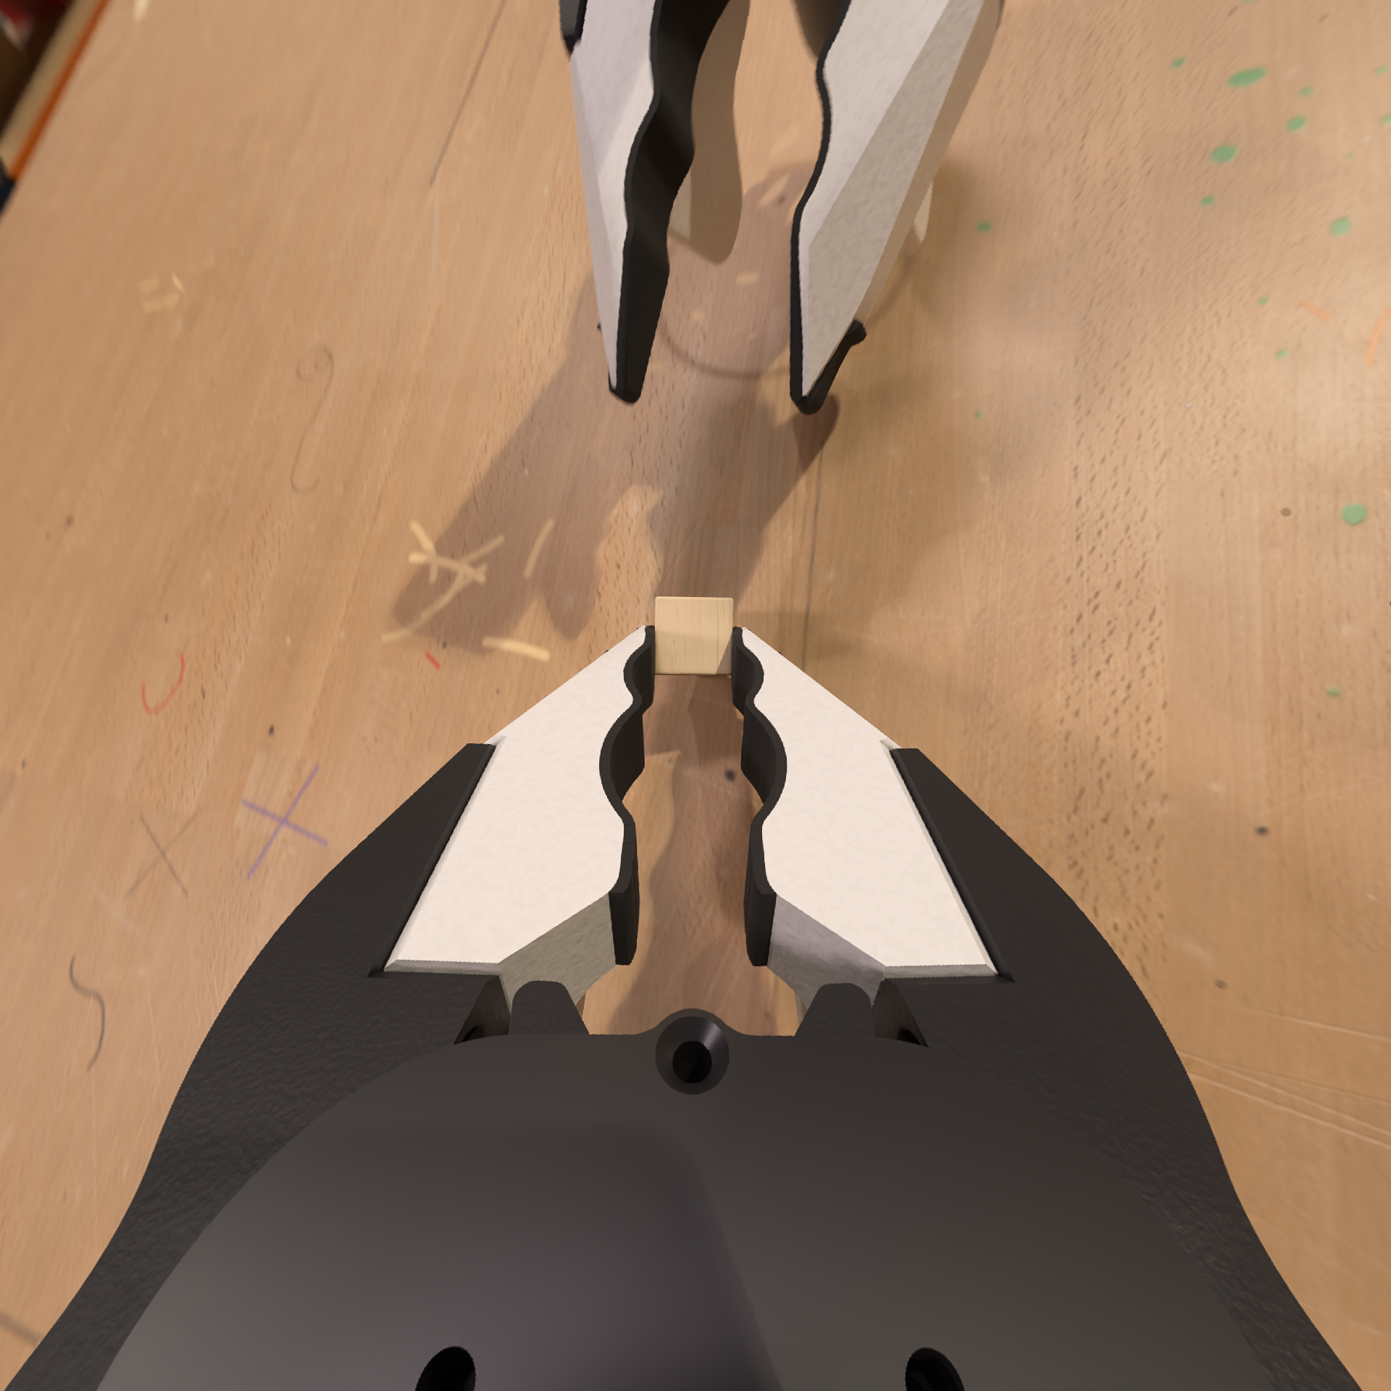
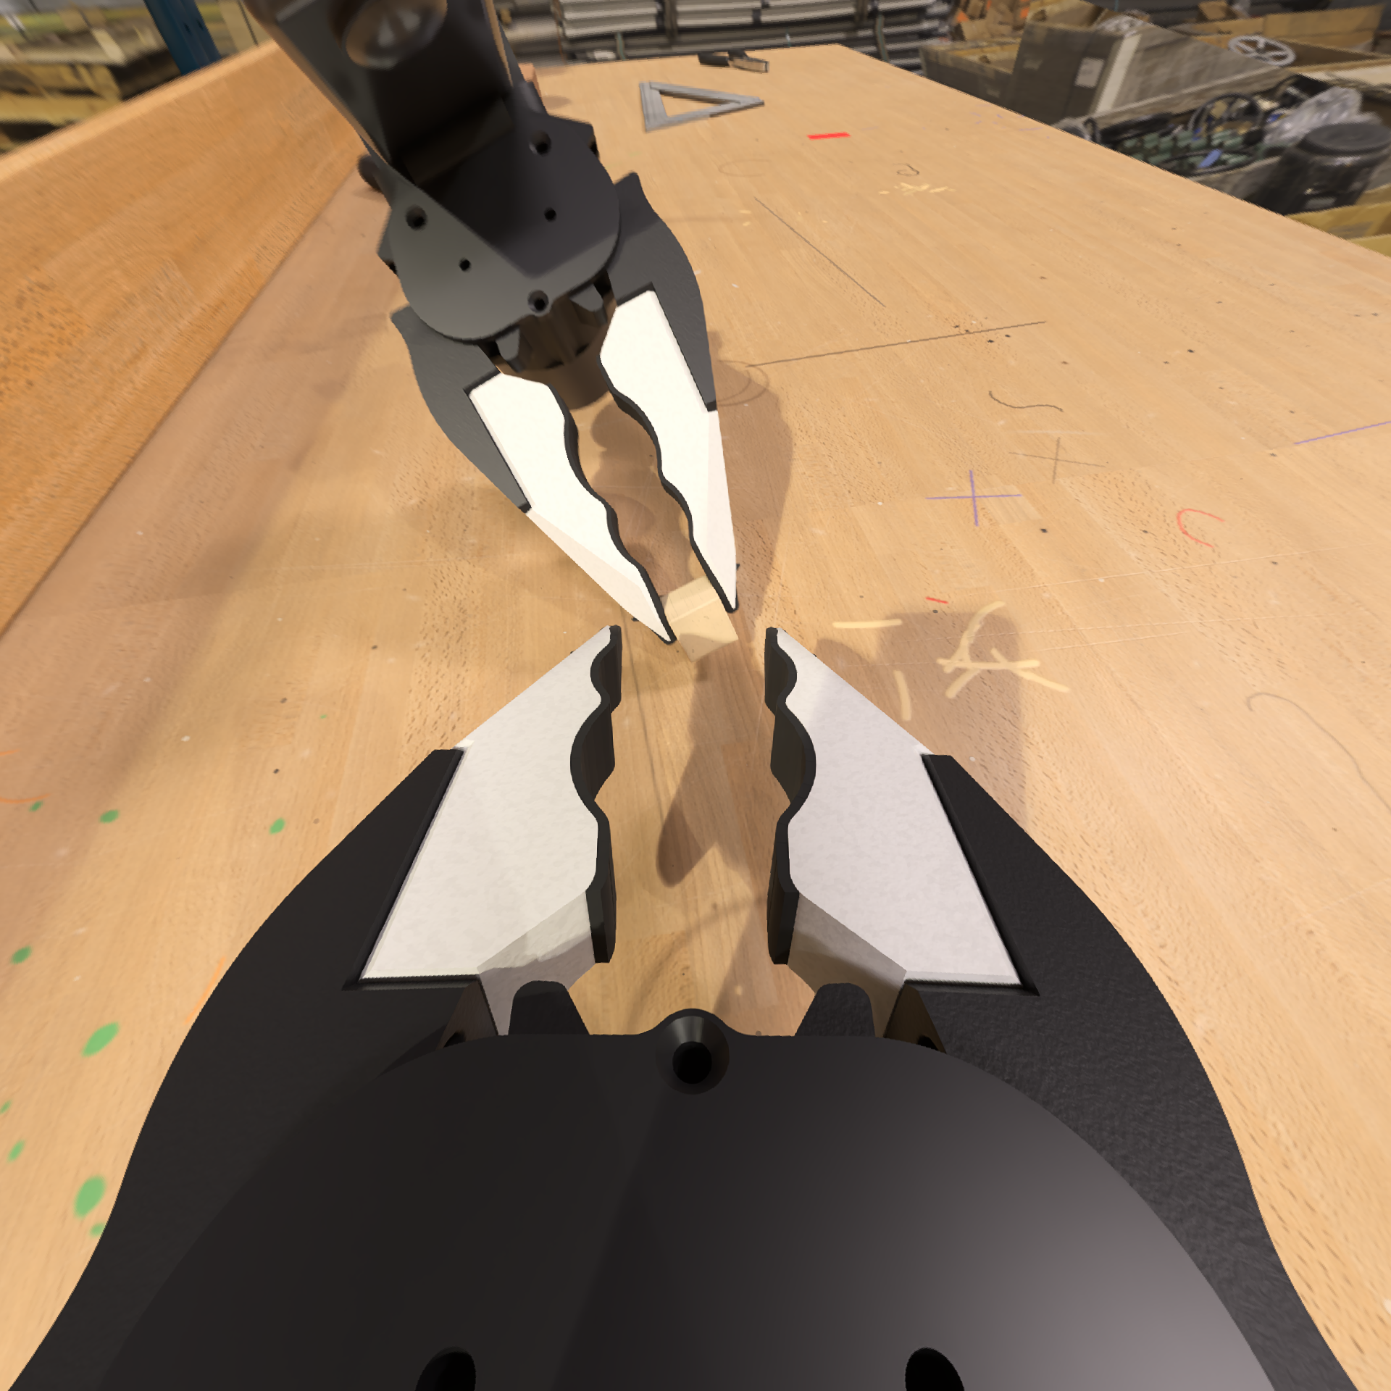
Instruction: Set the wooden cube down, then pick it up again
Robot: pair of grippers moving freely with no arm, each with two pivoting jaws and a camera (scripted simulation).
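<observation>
Left tool (image 1: 693,640) (tilted down) around wooden cube (image 1: 692,636)

- Under me, a pale wooden workbench (image 2: 1054,677), scribbled with pencil lines and crosses.
- Green paint flecks (image 1: 1246,77) along one side (more by my other view's edge).
- Loose wood shavings (image 2: 986,662).
- A grey metal triangle (image 2: 692,101) lying flat at the far end.
- Beyond the bench, blurred crates and clutter (image 2: 1204,90).

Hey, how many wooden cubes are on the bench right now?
1. The cube sits between the left gripper fingertips, down at the bench, with the open right gripper facing it. No others show in either view.
</observation>
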